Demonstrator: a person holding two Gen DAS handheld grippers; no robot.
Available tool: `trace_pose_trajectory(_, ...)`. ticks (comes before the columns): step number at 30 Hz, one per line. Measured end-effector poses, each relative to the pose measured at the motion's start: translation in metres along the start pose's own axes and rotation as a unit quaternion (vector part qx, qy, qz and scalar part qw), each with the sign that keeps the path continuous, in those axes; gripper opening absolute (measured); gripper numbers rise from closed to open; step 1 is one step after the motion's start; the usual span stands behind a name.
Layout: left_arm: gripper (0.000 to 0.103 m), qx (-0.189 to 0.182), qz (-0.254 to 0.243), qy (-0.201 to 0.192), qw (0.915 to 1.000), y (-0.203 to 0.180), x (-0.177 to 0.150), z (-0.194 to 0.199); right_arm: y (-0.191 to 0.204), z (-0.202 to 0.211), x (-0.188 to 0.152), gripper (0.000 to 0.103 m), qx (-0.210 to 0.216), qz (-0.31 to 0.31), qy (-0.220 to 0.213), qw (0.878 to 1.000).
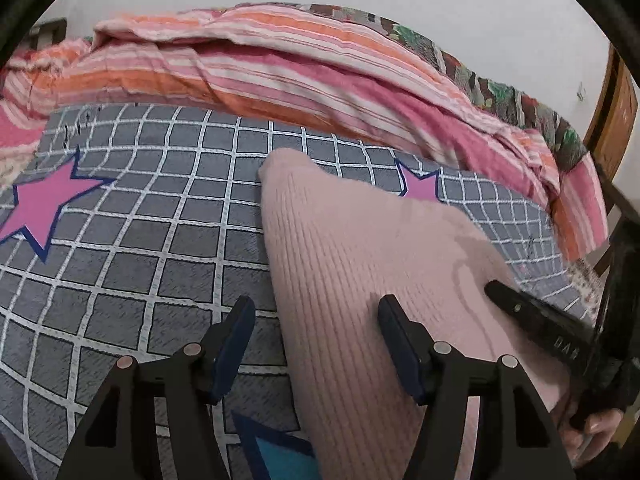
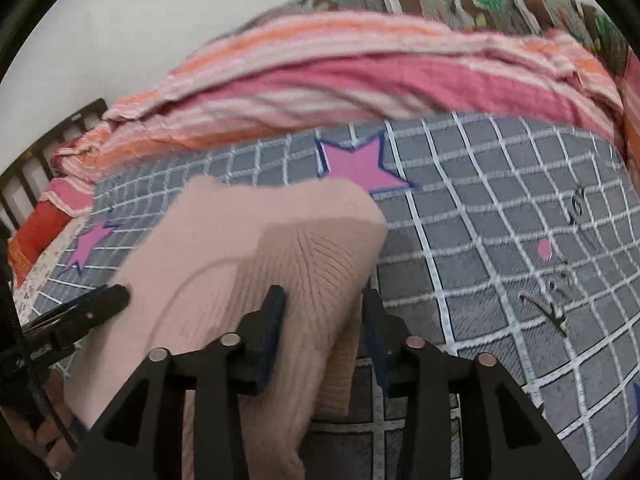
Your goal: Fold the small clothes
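Observation:
A pale pink ribbed knit garment (image 1: 360, 264) lies on the grey checked bedsheet (image 1: 140, 240). My left gripper (image 1: 316, 324) is open just above it. Its right finger (image 1: 400, 344) is over the knit and its left finger (image 1: 236, 340) is over the sheet, with the garment's left edge running between them. In the right wrist view the garment (image 2: 224, 240) is bunched into a raised fold. My right gripper (image 2: 322, 312) is shut on that fold, which fills the gap between the pads. Each gripper shows at the edge of the other's view: the right gripper (image 1: 520, 312) and the left gripper (image 2: 100, 304).
A pink and orange striped quilt (image 1: 280, 72) is heaped along the far side of the bed against a white wall. A wooden door (image 1: 616, 120) stands at the right. A dark slatted rail (image 2: 36, 164) is at the left. A hand (image 1: 592, 428) holds the right gripper.

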State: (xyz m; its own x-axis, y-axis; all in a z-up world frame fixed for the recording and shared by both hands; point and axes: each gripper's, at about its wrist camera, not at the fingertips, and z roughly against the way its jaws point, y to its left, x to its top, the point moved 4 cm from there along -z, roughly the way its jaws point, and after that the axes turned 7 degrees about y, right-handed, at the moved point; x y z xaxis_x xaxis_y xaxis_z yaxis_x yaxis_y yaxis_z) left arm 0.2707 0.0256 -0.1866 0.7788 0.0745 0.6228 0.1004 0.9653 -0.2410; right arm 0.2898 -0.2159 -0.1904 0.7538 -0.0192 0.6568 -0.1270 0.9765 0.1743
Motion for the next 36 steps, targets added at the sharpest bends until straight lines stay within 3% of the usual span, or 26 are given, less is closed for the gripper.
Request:
trace_pose_trajectory(9, 0.065, 0.016, -0.009, 0.001, 0.9998, 0.000, -0.001, -0.002, 0.003, -0.003, -0.004, 0.041, -0.019, 0.015, 0.001, 1.000)
trace_pose_trajectory(11, 0.065, 0.025, -0.015, -0.004, 0.9996, -0.002, -0.002, -0.002, 0.001, -0.003, -0.004, 0.047, -0.026, 0.009, -0.002, 1.000)
trace_pose_trajectory(16, 0.067, 0.035, -0.020, -0.011, 0.9991, -0.003, -0.004, 0.000, -0.005, -0.004, -0.004, 0.048, -0.004, -0.006, 0.006, 1.000)
trace_pose_trajectory(25, 0.068, 0.037, -0.022, -0.016, 0.9989, -0.001, -0.004, 0.001, 0.000, -0.002, -0.004, 0.050, -0.015, 0.007, 0.003, 1.000)
trace_pose_trajectory(31, 0.068, 0.042, -0.021, -0.023, 0.9986, -0.002, -0.005, 0.003, -0.005, 0.010, 0.004, 0.051, 0.010, 0.000, -0.003, 1.000)
trace_pose_trajectory(36, 0.068, 0.034, -0.015, -0.024, 0.9990, 0.000, -0.004, 0.003, -0.003, 0.008, 0.007, 0.051, -0.006, 0.010, -0.006, 1.000)
